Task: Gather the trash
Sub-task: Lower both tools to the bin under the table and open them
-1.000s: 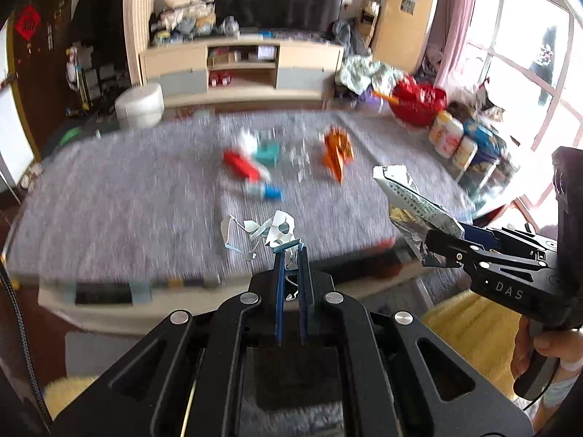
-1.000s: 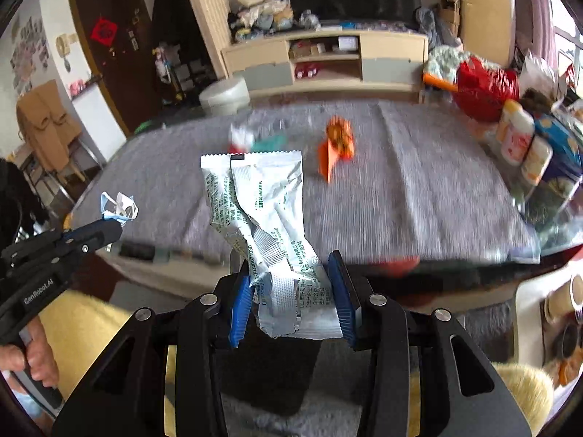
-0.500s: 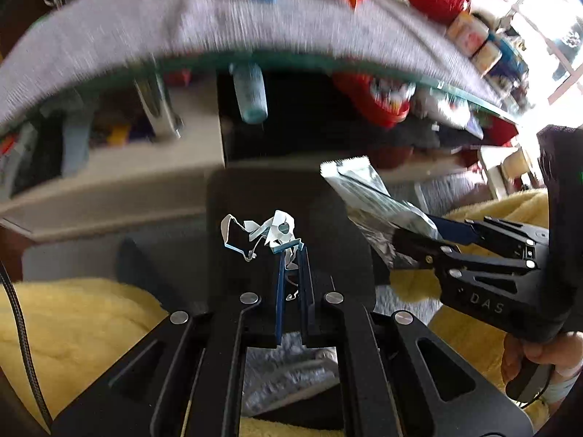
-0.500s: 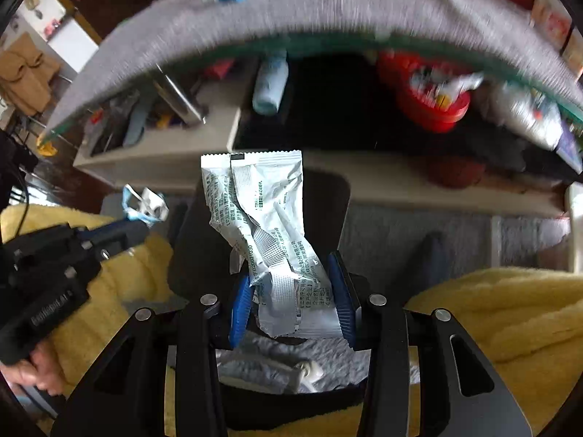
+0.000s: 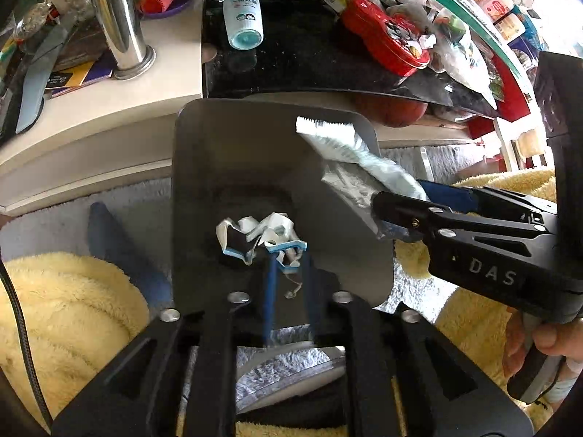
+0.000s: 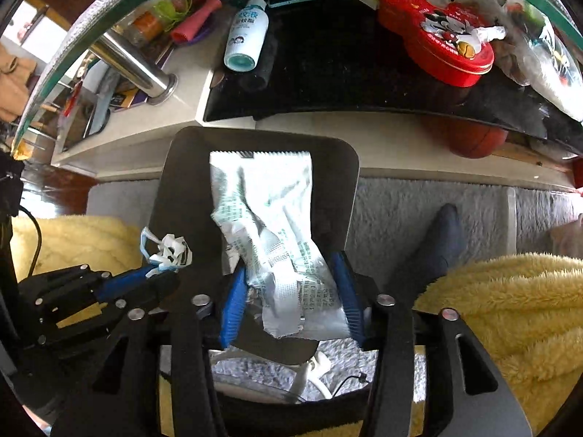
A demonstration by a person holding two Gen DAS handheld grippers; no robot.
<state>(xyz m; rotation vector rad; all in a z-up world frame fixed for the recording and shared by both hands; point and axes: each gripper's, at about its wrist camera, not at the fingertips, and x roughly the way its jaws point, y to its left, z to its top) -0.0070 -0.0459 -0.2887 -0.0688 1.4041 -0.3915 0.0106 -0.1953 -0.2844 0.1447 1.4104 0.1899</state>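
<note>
White wrapper (image 6: 277, 240) in right gripper (image 6: 291, 302) — above dark bin (image 6: 182, 189).

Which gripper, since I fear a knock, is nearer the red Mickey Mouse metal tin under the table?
Right. The right gripper, gripping a white printed wrapper, sits below the tin; the left gripper, pinching crumpled white scrap, is farther left.

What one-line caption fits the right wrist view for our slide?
Right gripper holding a white wrapper above a dark bin, left gripper alongside with crumpled scrap.
</note>
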